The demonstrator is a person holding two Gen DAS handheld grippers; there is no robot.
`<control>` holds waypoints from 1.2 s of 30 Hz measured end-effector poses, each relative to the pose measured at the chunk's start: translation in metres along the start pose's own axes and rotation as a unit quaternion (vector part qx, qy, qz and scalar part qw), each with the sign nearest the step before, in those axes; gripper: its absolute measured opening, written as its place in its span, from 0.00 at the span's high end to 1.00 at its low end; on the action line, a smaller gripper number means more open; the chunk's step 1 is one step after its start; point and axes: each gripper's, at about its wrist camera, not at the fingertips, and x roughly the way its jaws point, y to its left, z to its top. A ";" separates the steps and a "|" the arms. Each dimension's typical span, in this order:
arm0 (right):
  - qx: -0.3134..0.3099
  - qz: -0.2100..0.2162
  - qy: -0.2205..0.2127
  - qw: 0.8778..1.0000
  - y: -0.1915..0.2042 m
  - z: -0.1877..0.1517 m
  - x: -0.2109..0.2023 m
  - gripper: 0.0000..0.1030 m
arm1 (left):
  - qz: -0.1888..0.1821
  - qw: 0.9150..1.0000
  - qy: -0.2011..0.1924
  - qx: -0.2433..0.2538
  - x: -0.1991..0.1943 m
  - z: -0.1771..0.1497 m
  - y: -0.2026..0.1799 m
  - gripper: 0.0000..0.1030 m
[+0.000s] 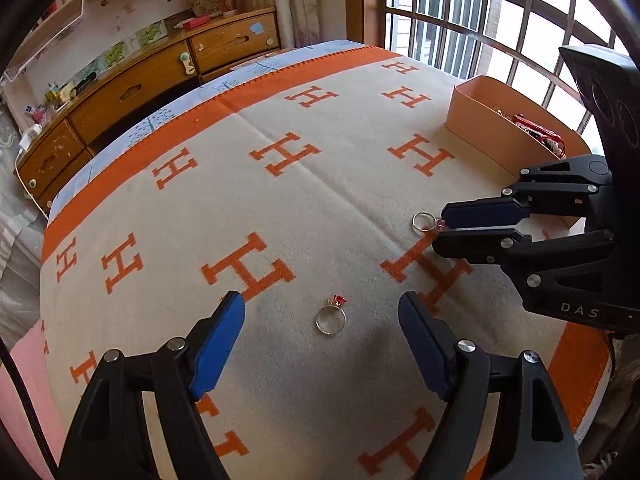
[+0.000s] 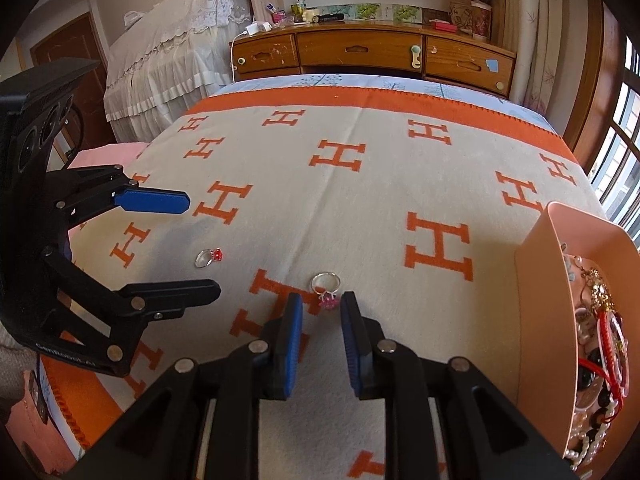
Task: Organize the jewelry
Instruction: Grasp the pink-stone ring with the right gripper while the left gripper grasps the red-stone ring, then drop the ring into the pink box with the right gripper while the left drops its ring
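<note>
A silver ring with a red stone (image 1: pixel 332 317) lies on the cream blanket with orange H marks (image 1: pixel 280 208), between the wide-open fingers of my left gripper (image 1: pixel 322 312). It also shows in the right wrist view (image 2: pixel 208 257). A silver ring with a pink stone (image 2: pixel 327 288) lies just ahead of my right gripper (image 2: pixel 321 307), whose jaws are partly closed with the pink stone between the tips; they do not grip it. In the left wrist view this ring (image 1: pixel 424 222) sits at the right gripper's tips (image 1: pixel 439 232). The left gripper (image 2: pixel 202 246) shows open in the right wrist view.
A peach box (image 2: pixel 544 300) holding bracelets, beads and necklaces stands at the blanket's right side, also in the left wrist view (image 1: pixel 480 120). A wooden dresser (image 2: pixel 372 52) stands beyond the bed. A barred window (image 1: pixel 500 20) is on the right.
</note>
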 end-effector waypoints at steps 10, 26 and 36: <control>-0.013 -0.017 -0.011 1.000 0.002 -0.002 0.000 0.90 | -0.043 0.999 0.016 0.008 0.008 0.003 0.005 0.66; 0.023 0.026 -0.029 0.999 -0.010 -0.015 -0.020 0.90 | -0.029 0.999 0.010 0.019 -0.012 0.006 -0.008 0.88; 0.072 0.033 -0.128 0.989 -0.054 -0.015 -0.105 0.90 | -0.022 0.998 -0.054 0.017 -0.065 0.062 -0.057 0.88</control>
